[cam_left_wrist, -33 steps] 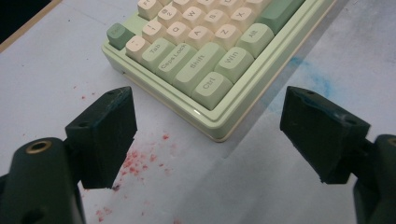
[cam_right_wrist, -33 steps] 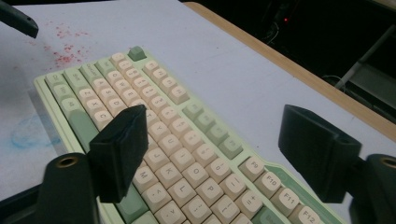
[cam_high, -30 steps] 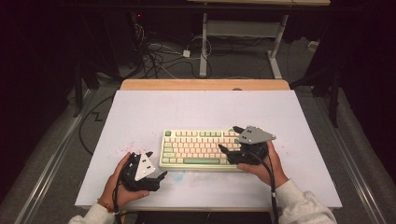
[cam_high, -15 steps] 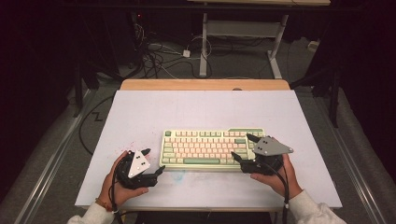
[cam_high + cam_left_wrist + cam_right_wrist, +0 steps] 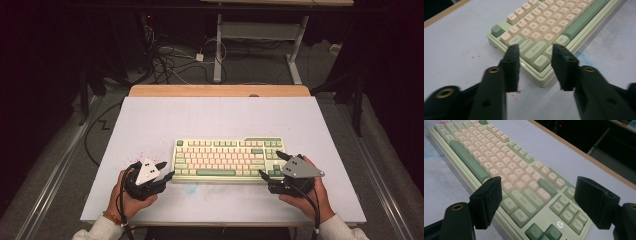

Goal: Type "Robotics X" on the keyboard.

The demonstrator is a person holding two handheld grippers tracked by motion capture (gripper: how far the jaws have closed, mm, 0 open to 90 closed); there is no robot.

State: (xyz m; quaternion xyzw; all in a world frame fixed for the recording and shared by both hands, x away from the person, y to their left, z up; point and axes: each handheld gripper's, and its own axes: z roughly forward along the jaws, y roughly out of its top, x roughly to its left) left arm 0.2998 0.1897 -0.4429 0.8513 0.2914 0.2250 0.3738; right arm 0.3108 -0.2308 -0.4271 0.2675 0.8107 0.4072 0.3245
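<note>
A pale green keyboard (image 5: 227, 157) with cream and green keys lies flat in the middle of the white table (image 5: 215, 117). My left gripper (image 5: 168, 169) sits at its near left corner. In the left gripper view that gripper (image 5: 535, 48) has the Ctrl corner of the keyboard (image 5: 541, 30) between its jaws. They have just been closing, and a gap still shows on each side. My right gripper (image 5: 269, 163) is at the keyboard's near right end. Its jaws (image 5: 540, 181) stand wide apart over the arrow and navigation keys of the keyboard (image 5: 499, 162).
A wooden strip (image 5: 220, 91) runs along the table's far edge. Red specks (image 5: 137, 155) and a blue smudge (image 5: 192, 187) mark the surface near the keyboard. Cables (image 5: 170, 60) and desk legs (image 5: 295, 55) stand on the dark floor beyond.
My right hand has moved from over the keyboard's right keys out to its right end and nearer the table's front edge. The left gripper's jaws have narrowed at the left corner.
</note>
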